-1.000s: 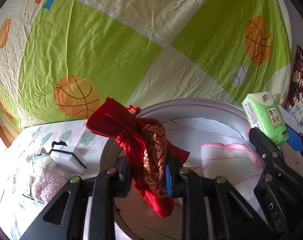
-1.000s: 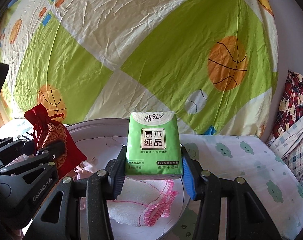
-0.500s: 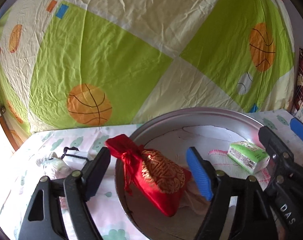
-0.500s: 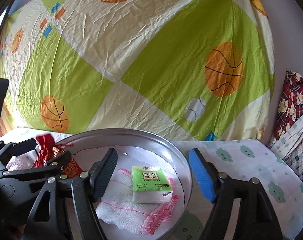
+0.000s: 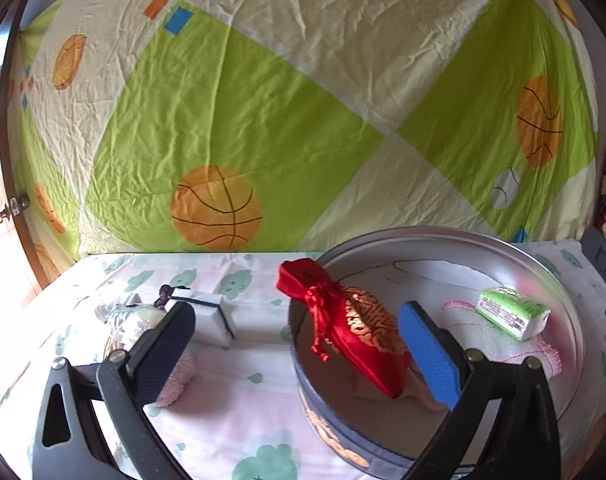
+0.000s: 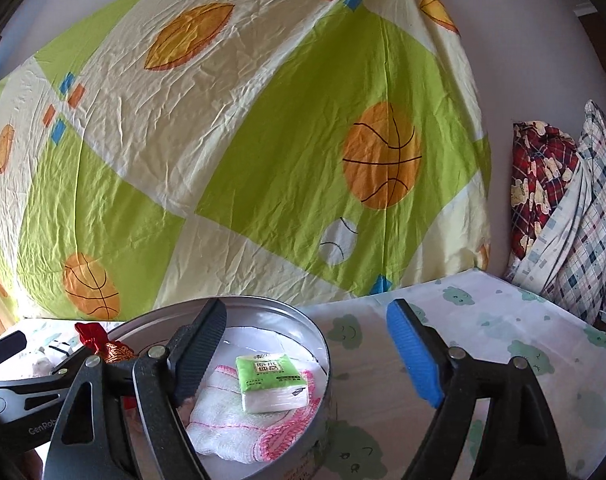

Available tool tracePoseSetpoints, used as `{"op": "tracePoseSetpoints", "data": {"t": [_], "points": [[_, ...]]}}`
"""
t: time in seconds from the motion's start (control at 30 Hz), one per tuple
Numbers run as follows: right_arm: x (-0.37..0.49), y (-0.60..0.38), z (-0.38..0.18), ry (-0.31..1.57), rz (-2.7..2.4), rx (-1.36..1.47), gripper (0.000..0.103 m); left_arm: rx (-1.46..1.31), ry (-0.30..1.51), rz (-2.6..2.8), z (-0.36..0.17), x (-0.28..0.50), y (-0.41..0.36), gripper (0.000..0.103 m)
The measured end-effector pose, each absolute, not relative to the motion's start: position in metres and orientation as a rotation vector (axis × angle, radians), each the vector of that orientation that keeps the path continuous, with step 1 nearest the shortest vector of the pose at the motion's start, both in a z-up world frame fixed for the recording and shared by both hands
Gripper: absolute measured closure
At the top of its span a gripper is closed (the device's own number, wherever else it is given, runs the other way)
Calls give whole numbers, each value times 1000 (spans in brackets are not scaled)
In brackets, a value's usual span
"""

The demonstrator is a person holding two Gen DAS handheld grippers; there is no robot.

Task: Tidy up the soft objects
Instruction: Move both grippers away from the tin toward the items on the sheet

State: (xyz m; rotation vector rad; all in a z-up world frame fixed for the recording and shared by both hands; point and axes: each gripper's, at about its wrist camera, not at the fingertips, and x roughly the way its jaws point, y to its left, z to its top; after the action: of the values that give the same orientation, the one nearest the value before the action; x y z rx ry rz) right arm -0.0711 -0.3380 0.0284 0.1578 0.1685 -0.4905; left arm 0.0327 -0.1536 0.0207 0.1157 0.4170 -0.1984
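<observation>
So far three soft things lie in the round metal tin (image 5: 559, 292): a red satin pouch (image 5: 355, 332) draped over its left rim at centre frame, and a green tissue pack (image 6: 271, 380) resting on a white gauzy cloth (image 6: 239, 432) with pink stitched edging, at lower centre of the right view. By my reading about half remains: a white box with a dark ribbon (image 5: 207, 312) and a fuzzy pink knit piece (image 5: 179, 376) wait on the cloud-print sheet (image 5: 239, 392) at lower left. The left gripper (image 5: 295, 356) is opening, nothing pressed between its jaws. The right gripper (image 6: 303, 356) is opening too, the pack below it, free.
</observation>
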Motion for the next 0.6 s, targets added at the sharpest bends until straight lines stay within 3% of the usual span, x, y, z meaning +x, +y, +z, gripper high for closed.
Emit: {"op": "tracePoseSetpoints", "data": {"t": [0.6], "points": [[-95, -312, 34, 73, -549, 147, 18, 134, 430, -113, 5, 32, -113, 0]]}}
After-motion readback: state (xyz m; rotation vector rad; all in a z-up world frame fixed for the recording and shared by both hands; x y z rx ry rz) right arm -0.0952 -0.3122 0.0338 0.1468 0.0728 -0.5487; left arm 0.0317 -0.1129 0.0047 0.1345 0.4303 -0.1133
